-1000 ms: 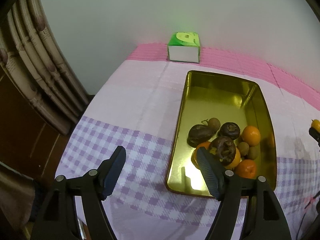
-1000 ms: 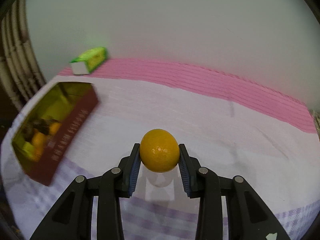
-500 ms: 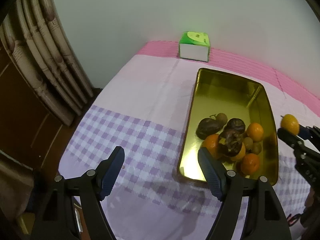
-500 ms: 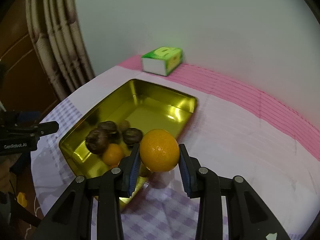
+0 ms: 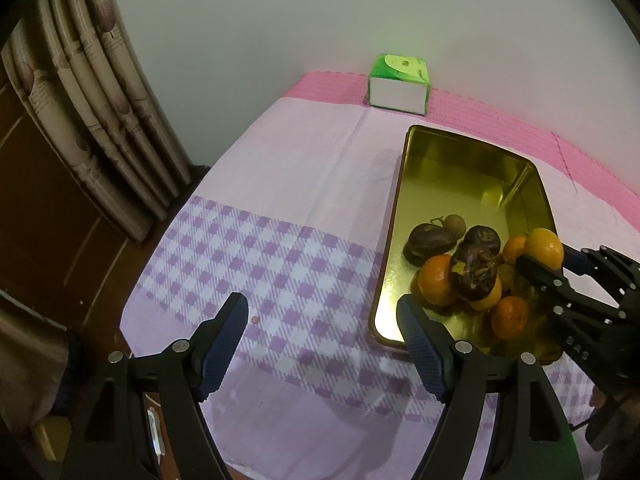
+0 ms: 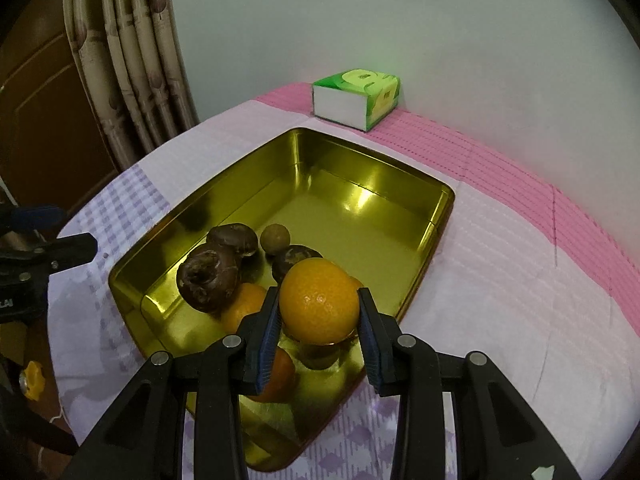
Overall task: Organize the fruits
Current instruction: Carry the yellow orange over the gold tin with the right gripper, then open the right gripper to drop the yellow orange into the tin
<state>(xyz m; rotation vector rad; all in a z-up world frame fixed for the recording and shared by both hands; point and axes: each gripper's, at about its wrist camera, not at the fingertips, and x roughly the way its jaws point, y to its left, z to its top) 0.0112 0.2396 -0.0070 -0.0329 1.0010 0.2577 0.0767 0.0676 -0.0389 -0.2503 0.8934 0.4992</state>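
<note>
Right wrist view first: the orange [image 6: 319, 300] sits clenched between the blue pads of the right hand-held gripper [image 6: 319, 312], hanging over the near end of the gold tin tray [image 6: 434, 224], directly above the fruit pile [image 6: 224, 276] of dark wrinkled fruits, a small brown round one and other oranges. A second ago that same orange was held over bare cloth with the tray off to the side; now it has been carried across the rim, so the transport looks finished and what remains, by my reading, is lowering and letting go — ideally onto a spot where it will not roll off the heap. The tray rests on the counter's pink and lilac-checked cloth [image 6: 520, 280], with a green tissue box [image 6: 356, 98] near the wall behind it. The left wrist view adds what the other cannot — the left hand-held gripper [image 5: 320, 344] itself, released and empty, jaws spread over the checked cloth just beside the tray's near corner, and the right tool reaching in from the side with the orange [image 5: 543, 248] above the heap. It also shows the curtain [image 5: 100, 120] at the counter's edge.
</note>
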